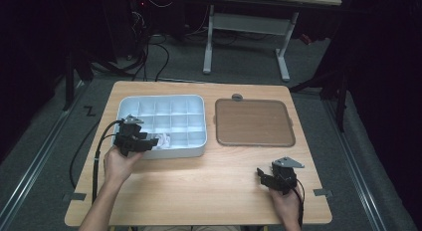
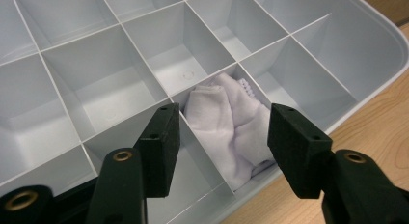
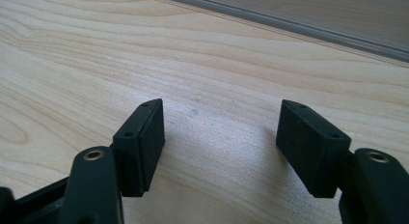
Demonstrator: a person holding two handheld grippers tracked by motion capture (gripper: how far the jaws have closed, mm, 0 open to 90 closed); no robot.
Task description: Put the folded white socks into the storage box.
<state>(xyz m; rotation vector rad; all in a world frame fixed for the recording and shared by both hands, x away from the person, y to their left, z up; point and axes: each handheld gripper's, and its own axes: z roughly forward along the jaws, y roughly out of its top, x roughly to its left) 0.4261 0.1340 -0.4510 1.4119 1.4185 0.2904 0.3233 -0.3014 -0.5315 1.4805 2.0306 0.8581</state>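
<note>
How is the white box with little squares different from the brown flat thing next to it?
The pale plastic compartment box is split by thin walls into many cells; the brown flat lid is one smooth panel. The box has raised sides, while the lid lies flat. The box holds a white folded cloth; the lid carries nothing. Both are rounded rectangles on the wooden table.

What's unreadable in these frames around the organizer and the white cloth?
- White crumpled cloth: in the left gripper view its near end is hidden by the compartment wall, and what garment it is cannot be told.
- Pale grey plastic compartment organizer: in the high view the left tongs cover its near-left cells.
- Small grey round object behind the brown square tray: too small to identify.
</note>
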